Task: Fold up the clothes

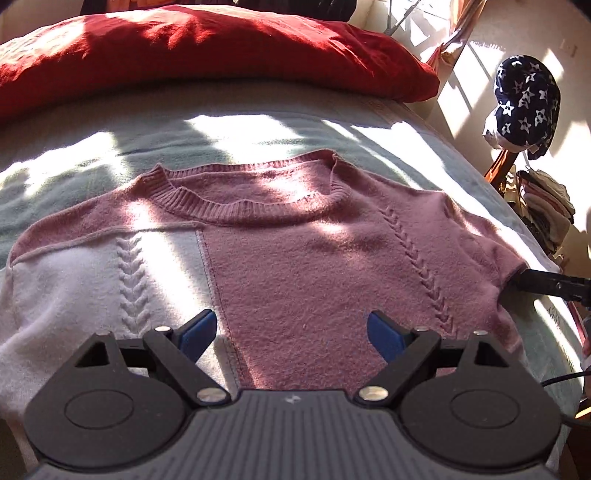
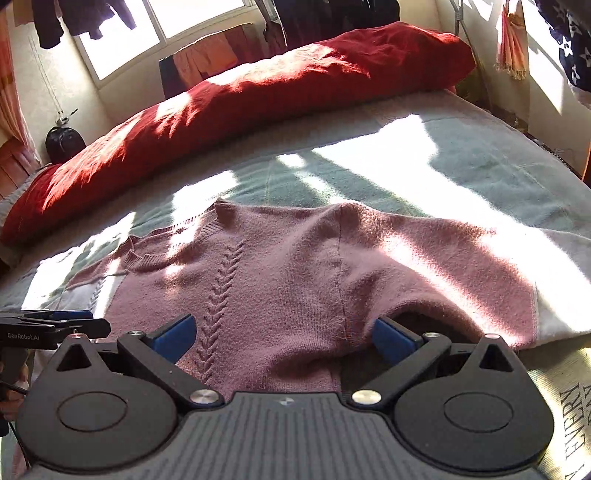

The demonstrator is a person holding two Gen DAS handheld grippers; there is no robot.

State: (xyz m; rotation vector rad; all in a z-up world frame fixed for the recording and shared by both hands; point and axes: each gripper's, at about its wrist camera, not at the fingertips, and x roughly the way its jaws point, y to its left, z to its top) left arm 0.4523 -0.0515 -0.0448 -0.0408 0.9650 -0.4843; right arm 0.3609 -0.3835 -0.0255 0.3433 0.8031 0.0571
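Observation:
A pink knit sweater (image 1: 295, 258) with a white panel (image 1: 92, 288) on one side lies flat, front up, on a pale green blanket (image 1: 110, 147), its collar toward the far side. My left gripper (image 1: 291, 334) hangs open just above the lower chest, nothing between its blue pads (image 1: 199, 332). In the right wrist view the same sweater (image 2: 280, 280) spreads out with its sleeve (image 2: 461, 266) running right to a white end. My right gripper (image 2: 282, 338) is open near the armpit, with one pad (image 2: 391, 339) beside a dark fold under the sleeve. Each gripper shows at the edge of the other's view: the right gripper (image 1: 546, 284), the left gripper (image 2: 55, 325).
A long red pillow (image 1: 184, 55) lies across the far side of the bed. A navy star-print cloth (image 1: 524, 103) hangs at the right above a pile of clothes (image 1: 546, 206). Clothes hang by the window (image 2: 147, 33). A printed fabric (image 2: 569, 417) lies at the near right.

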